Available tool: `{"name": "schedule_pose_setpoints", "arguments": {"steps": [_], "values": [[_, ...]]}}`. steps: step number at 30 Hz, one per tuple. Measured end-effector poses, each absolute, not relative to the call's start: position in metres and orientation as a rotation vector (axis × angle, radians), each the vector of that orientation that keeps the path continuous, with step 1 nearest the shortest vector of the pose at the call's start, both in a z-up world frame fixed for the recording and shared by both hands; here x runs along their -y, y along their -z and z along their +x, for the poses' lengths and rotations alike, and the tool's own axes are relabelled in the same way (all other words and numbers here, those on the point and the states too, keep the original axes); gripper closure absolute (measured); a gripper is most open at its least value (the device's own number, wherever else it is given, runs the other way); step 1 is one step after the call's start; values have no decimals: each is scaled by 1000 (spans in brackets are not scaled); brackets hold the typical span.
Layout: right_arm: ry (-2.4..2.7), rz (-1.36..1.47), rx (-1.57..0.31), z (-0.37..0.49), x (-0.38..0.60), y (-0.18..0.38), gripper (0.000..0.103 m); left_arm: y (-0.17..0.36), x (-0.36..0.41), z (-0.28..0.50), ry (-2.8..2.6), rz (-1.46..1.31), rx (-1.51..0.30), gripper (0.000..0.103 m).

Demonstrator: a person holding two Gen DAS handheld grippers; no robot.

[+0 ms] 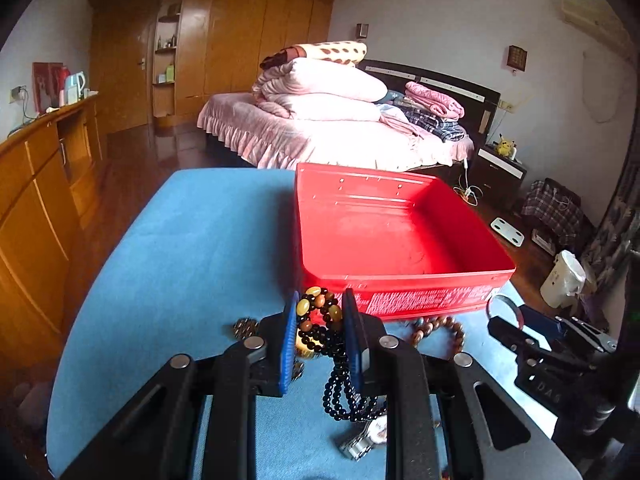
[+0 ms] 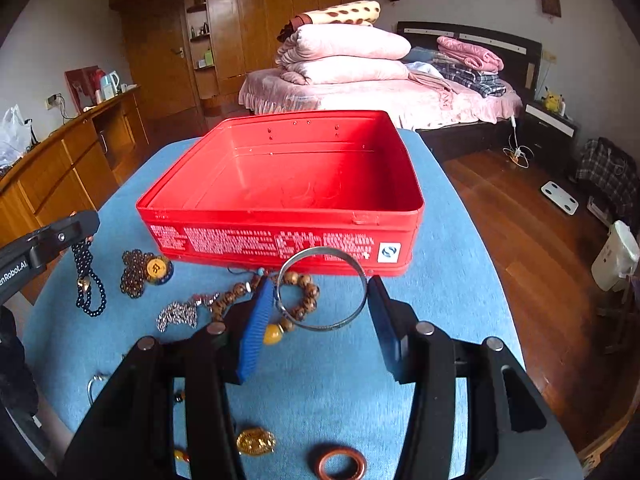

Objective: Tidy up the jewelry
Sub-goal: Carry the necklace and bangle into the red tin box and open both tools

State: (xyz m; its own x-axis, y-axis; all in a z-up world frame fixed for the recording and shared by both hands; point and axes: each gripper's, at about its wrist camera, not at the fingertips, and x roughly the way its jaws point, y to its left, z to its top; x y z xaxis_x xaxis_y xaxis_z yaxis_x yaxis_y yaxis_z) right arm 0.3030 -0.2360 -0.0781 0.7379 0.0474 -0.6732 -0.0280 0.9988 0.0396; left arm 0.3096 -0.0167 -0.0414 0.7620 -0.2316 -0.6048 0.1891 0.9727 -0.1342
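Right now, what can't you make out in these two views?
- White print on the red tin: right view, too small to read.
- Watch: left view, mostly behind the left gripper.
- Copper ring: right view, cut off by the bottom edge.

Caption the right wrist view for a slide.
Right hand-held gripper holds a silver bangle before the empty red tin on the blue cloth.

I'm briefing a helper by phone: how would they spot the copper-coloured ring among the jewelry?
Start at the red tin on the blue tablecloth. Come toward the near edge, past the silver bangle held in the right gripper, to the copper ring. It is flat, smooth and reddish, unlike the knobbly gold pendant beside it.
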Motion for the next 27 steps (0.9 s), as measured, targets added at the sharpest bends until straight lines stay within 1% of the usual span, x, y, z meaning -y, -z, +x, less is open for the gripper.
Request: {"name": "schedule_pose_setpoints", "arguments": {"steps": [16, 20, 27], "values": [[-59, 19, -685, 356, 238, 50, 56, 7, 54, 369, 257, -86, -584, 81], [-60, 31, -686, 373, 239, 48, 56, 9, 60, 391, 235, -84, -601, 81], [-58, 50, -726, 396, 238, 60, 56, 35, 64, 425, 211, -84, -692, 81]]}}
